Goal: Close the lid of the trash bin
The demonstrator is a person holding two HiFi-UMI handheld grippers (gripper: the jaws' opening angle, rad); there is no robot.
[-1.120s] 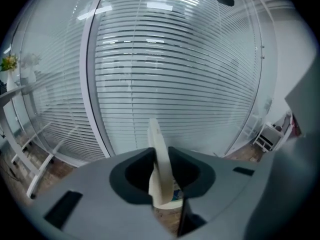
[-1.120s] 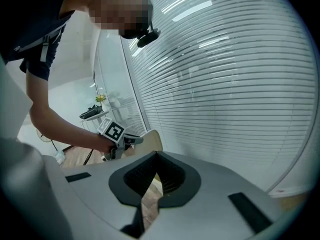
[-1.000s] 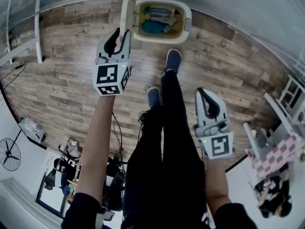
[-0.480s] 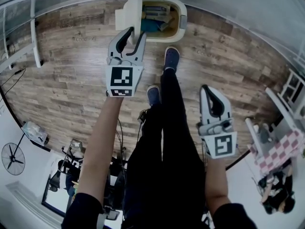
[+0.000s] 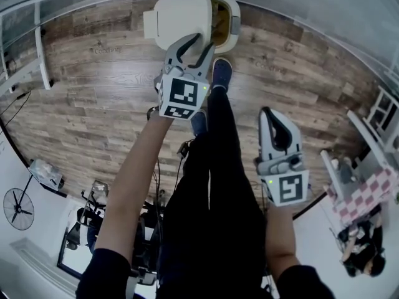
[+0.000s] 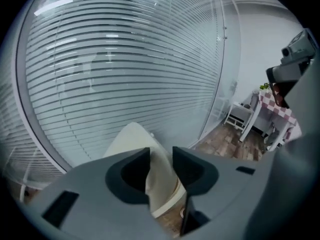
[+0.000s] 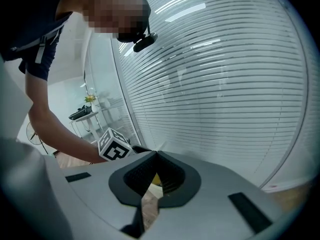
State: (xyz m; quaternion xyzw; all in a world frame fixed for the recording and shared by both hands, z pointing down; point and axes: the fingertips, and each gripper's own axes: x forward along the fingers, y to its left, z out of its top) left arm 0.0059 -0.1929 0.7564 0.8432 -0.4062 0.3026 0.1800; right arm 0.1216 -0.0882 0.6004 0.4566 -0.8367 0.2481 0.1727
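The brown wood-plank floor [image 5: 93,86] filled most of the head view, and the person's dark-trousered legs [image 5: 218,185] hid its middle. The glass wall with horizontal white blinds [image 6: 125,59] took up most of both gripper views.

The cream oval plastic trash bin [image 5: 234,22] stood on the floor at the top of the head view, just beyond a blue shoe [image 5: 222,73]. Its cream hinged lid [image 5: 181,17] leaned across the opening and covered most of it. Only a narrow yellowish strip of the inside showed on the right, and the contents could not be made out. In the left gripper view the lid [image 6: 131,138] showed as a pale slab, its lower part cut off by the grey claw body.

The left arm reached forward and across the legs toward the bin, its marker cube facing the camera. The left claw [image 5: 199,42] pointed at the lid's near edge. In its own view the left claw [image 6: 161,156] stood open; it had just been opening. The lid's edge showed in the gap between the jaws, but whether either pad touched it could not be told.

The right forearm hung lower, well apart from the bin, beside the right leg. The right claw [image 5: 270,113] pointed forward and down. In its own view the right claw [image 7: 156,155] was closed, tips meeting with nothing between them. Behind it only a sliver of floor and something yellow showed, too small to identify.
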